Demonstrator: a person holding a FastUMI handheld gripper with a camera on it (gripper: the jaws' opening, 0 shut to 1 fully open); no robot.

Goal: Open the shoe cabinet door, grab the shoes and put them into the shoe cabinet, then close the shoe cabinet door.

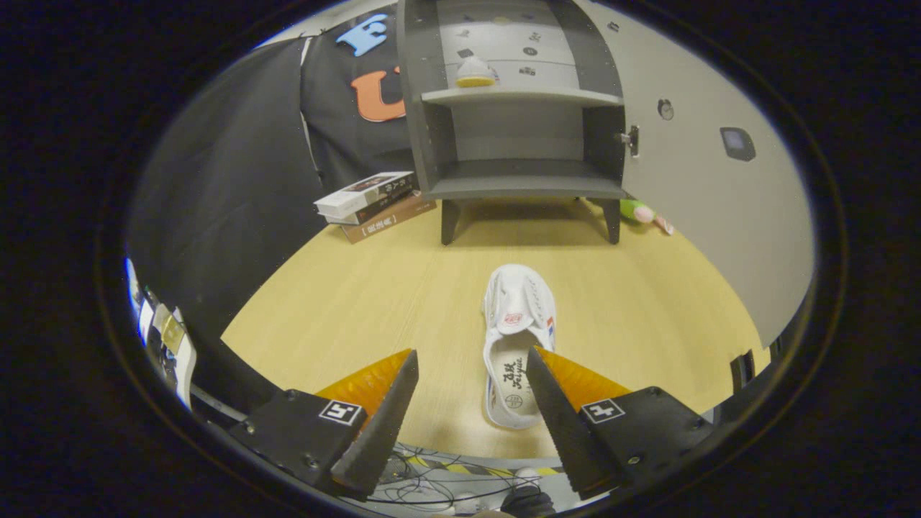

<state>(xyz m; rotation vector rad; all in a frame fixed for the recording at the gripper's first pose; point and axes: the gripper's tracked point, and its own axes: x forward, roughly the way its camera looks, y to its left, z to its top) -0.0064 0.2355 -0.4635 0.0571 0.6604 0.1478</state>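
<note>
The gripper has its two fingers spread wide apart and holds nothing. The white shoe lies on the wooden table, its heel end near the right finger and partly between the two fingers, its toe pointing away toward the cabinet. It stands on its sole with the opening turned up.

The shoe looks like a light canvas one, soft in the upper and a little stiffer at the sole. It should not be heavy or fragile, but the soft cloth may fold under pressure. A good place to take hold seems to be the heel collar or across the side walls near the opening, where the rim gives some stiffness.

Beyond the shoe stands the grey shoe cabinet on short legs. Its door is already swung open to the right, and the shelves are in reach. On the upper shelf a small white and yellow object sits. A stack of books lies to the left of the cabinet, and a green soft toy by its right leg.
</note>
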